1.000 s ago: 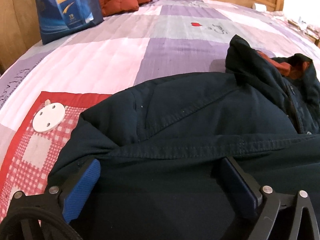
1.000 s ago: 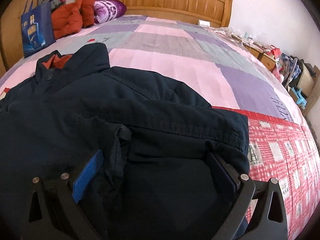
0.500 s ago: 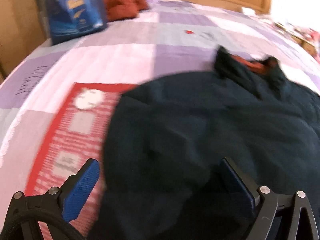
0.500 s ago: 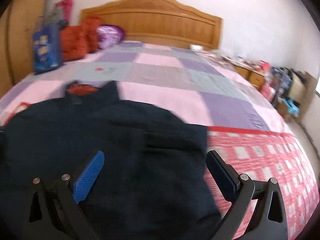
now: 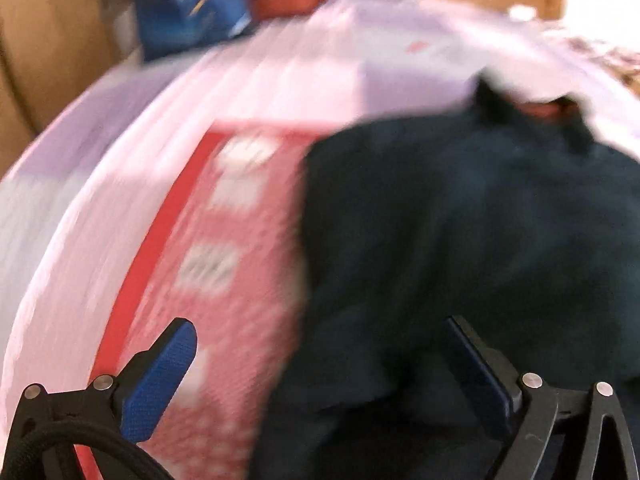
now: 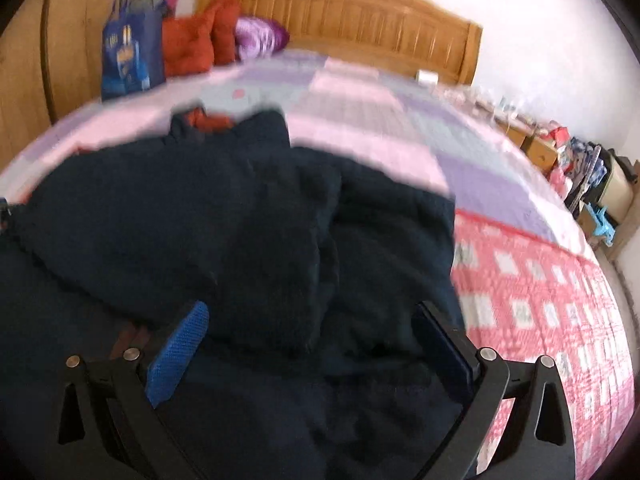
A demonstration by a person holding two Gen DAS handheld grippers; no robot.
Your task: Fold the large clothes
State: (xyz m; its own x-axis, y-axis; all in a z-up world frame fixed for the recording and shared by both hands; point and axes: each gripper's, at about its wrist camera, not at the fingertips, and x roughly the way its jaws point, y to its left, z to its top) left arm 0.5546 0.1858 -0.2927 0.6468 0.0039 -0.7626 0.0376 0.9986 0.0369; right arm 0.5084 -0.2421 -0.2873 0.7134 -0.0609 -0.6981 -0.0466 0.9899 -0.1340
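Note:
A large dark navy jacket (image 5: 472, 232) with a red-lined collar lies folded on the bed. It also shows in the right wrist view (image 6: 248, 232). My left gripper (image 5: 320, 356) is open and empty, above the jacket's left edge and the red checked quilt patch (image 5: 224, 248). My right gripper (image 6: 312, 340) is open and empty, over the jacket's near right part. Both views are motion-blurred.
The bed carries a pink, purple and grey patchwork quilt (image 6: 360, 112). A blue bag (image 6: 128, 56), red cushions (image 6: 192, 40) and a purple pillow (image 6: 260, 36) sit by the wooden headboard (image 6: 352, 12). Clutter (image 6: 592, 176) lines the floor at the right.
Both grippers have pulled back and up from the jacket, which they rested against a second ago. The left view has swung left, showing more of the red checked patch.

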